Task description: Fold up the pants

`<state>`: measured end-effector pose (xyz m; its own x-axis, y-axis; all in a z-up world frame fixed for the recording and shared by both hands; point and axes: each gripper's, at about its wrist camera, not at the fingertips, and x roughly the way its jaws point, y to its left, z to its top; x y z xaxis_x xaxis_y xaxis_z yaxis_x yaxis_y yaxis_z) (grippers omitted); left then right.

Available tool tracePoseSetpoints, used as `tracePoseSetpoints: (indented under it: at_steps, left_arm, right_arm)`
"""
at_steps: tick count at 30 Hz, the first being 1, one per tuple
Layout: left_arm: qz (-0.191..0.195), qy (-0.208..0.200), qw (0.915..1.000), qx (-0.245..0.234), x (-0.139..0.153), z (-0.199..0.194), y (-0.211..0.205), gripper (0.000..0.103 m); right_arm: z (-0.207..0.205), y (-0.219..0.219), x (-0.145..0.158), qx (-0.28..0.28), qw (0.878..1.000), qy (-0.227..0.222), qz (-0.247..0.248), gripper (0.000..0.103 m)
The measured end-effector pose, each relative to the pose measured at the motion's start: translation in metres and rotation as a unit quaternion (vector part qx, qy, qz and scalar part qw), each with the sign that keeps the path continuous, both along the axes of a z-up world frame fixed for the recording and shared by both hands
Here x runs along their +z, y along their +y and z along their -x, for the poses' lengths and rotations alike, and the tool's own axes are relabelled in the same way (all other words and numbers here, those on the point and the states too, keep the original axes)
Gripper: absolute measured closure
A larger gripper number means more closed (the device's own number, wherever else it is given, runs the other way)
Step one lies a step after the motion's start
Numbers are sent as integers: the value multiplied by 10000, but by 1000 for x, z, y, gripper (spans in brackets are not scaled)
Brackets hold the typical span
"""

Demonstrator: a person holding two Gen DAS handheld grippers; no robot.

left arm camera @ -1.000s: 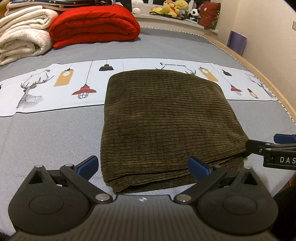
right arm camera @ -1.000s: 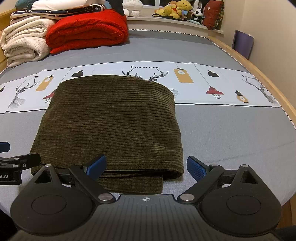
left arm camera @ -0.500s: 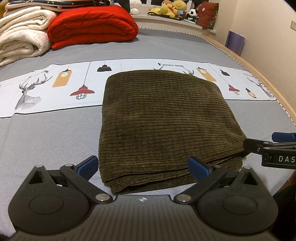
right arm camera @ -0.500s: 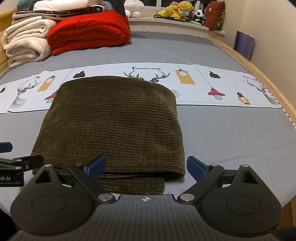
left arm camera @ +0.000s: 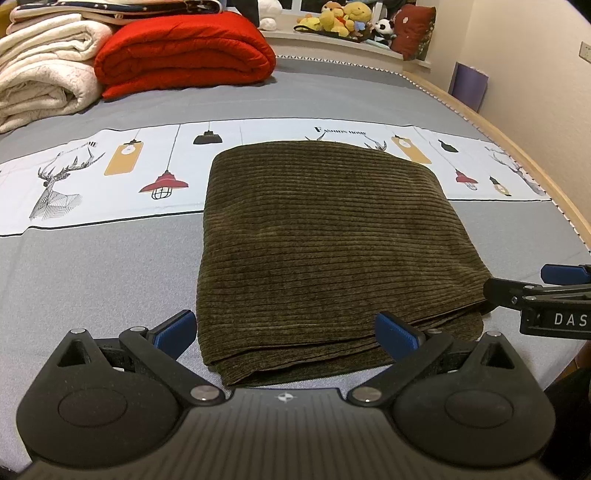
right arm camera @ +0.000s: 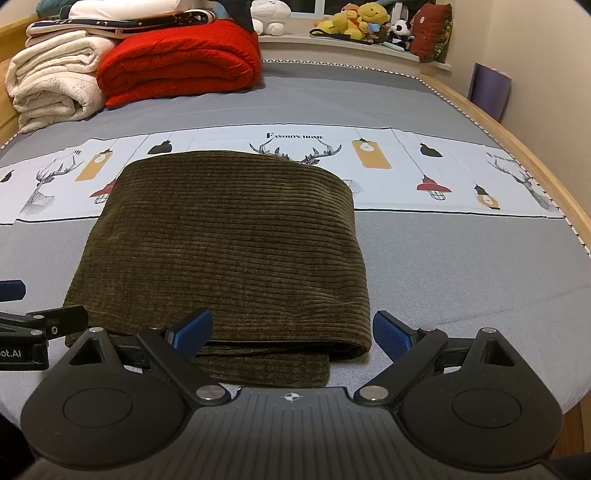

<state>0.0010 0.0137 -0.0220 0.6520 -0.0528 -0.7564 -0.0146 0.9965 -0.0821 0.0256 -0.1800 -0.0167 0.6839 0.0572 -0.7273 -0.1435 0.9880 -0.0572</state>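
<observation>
Pants [left arm camera: 332, 251], dark olive corduroy, lie folded in a flat stacked rectangle on the bed [left arm camera: 92, 277], near its front edge. Far edge of the bundle overlaps the white printed band [left arm camera: 110, 177] of the sheet. Lower layers stick out a little at the near edge in the right wrist view [right arm camera: 266, 365].

Left gripper [left arm camera: 286, 330]: jaws spread wide, nothing between them, blue pads [left arm camera: 173, 330] low over the near left corner of the pants. The left pad sits just off the cloth's left edge, the right pad over the fabric; contact not discernible.

Right gripper [right arm camera: 291, 332]: jaws likewise wide apart and holding nothing, straddling the near right corner of the pants, left pad over the cloth, right pad over bare grey sheet.

No containers in view.

Far left corner of the bed: folded red quilt [left arm camera: 184, 51] beside a stack of cream blankets [left arm camera: 40, 81]. Window ledge beyond the far edge carries plush toys [right arm camera: 362, 22]. A purple object [left arm camera: 469, 86] leans on the wall past the right edge.
</observation>
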Motion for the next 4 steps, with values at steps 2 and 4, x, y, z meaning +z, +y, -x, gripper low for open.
tracePoseSetpoints:
  at_steps: [2,4]
  left_arm:
    - [-28,-6,10000,2,0,0,0,0]
    - [-24,6,10000,15,0,0,1,0]
  right_arm:
    - [0,0,0,-3,10000,-1,-1,9]
    - [0,0,0,-5,10000,1,0,9]
